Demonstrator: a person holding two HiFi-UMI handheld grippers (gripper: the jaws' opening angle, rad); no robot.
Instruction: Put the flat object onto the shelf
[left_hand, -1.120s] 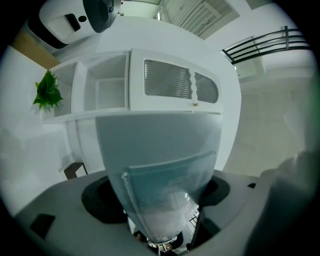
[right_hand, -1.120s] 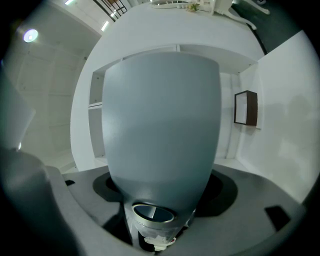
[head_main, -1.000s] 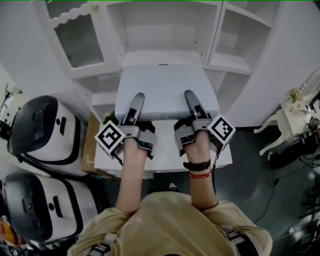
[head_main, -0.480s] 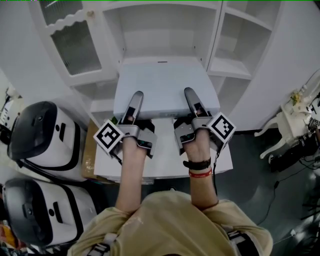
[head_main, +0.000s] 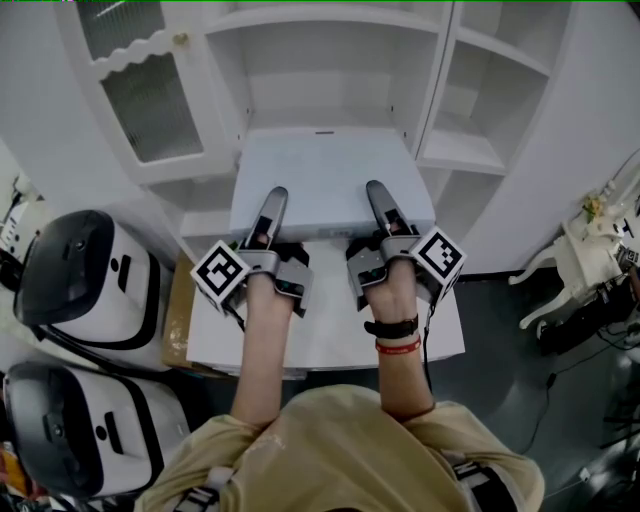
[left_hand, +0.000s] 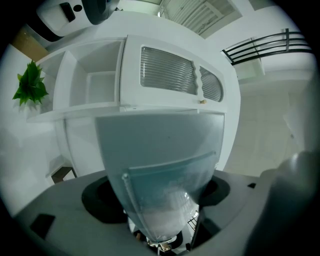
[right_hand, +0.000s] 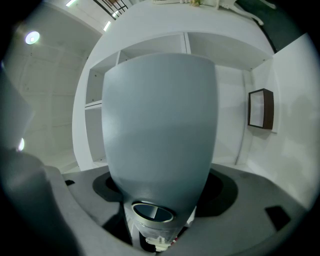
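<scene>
Nearest the camera, both forearms reached forward over a white worktop (head_main: 330, 335), a dark band and a red band on the right wrist (head_main: 393, 338). The left claw (head_main: 271, 203) and the right claw (head_main: 379, 198) were each clenched on the near edge of the flat object (head_main: 325, 170), a pale white slab: the head view showed one finger of each lying on top of it, and each gripper view showed the slab filling the gap between the jaws. The slab looked held clear above the worktop, roughly level, between the two claws. To the left sat two white-and-black machines (head_main: 85, 270) and a strip of cardboard (head_main: 180, 300). Beyond, the slab's far edge sat right at the front of the middle bay of the white shelf (head_main: 330, 75); I couldn't tell whether it touched the ledge. A glass-fronted door (head_main: 150, 95) stood to the left of that bay and open side compartments (head_main: 470, 140) to the right. Judged progress: pick-up and carry look done, with the object lined up with the bay. Left to do: push it in, set it down, open both claws and back out.
</scene>
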